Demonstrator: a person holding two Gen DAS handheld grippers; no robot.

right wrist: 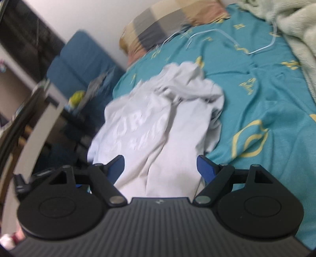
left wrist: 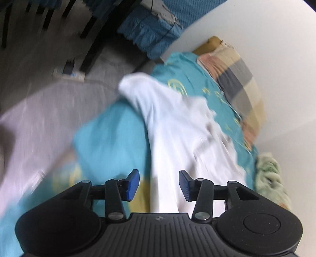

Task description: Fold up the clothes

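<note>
The bed, covered by a teal cotton sheet printed with yellow motifs [right wrist: 256, 94], serves as the folding surface, presumably because it is the widest soft flat area in the room. At its head, against the white wall, lies a plaid pillow in tan, grey and pink blocks [right wrist: 167, 17], and a fluffy pale green blanket [right wrist: 292, 25] is bunched along the far side, leaving the middle of the sheet free for work. There the task's thing, a crumpled white cotton garment with faint printed lettering [right wrist: 158, 118], lies in a loose heap near the bed's edge, not yet flattened, so folding looks barely started. The right gripper [right wrist: 160, 168] hangs low over the near end of the garment with its blue pads spread wide, cloth showing between them but not pinched, probably lining up a grasp. The left gripper [left wrist: 159, 184] is released too, its pads apart above the white cloth, the blurred view suggesting quick motion.
</note>
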